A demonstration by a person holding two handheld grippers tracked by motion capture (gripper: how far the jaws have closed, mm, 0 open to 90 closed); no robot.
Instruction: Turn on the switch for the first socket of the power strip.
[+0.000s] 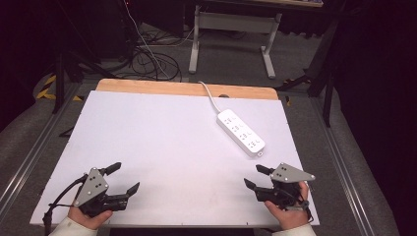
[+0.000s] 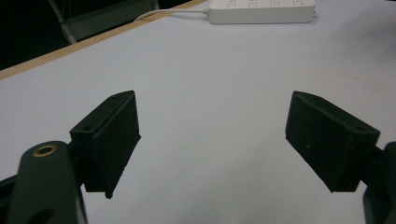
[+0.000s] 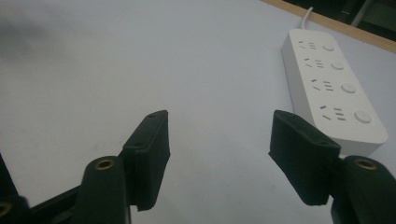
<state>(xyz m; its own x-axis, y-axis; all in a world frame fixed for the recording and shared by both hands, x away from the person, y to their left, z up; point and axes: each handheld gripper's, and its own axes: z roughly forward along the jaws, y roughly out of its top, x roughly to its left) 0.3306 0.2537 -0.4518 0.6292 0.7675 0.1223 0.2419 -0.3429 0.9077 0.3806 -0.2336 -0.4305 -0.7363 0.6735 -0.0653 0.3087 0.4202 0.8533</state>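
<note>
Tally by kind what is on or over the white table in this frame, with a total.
Power strip: 1
Grippers: 2, left gripper and right gripper, both open and holding nothing
Total: 3

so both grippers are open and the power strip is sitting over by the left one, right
Not quite. Both grippers are open, but the power strip lies on the table's right side, nearer the right gripper than the left gripper. The high view shows it.

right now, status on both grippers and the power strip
Left gripper open, empty, near table edge. Right gripper open, empty. Power strip untouched, ahead of right gripper. Nothing between.
</note>
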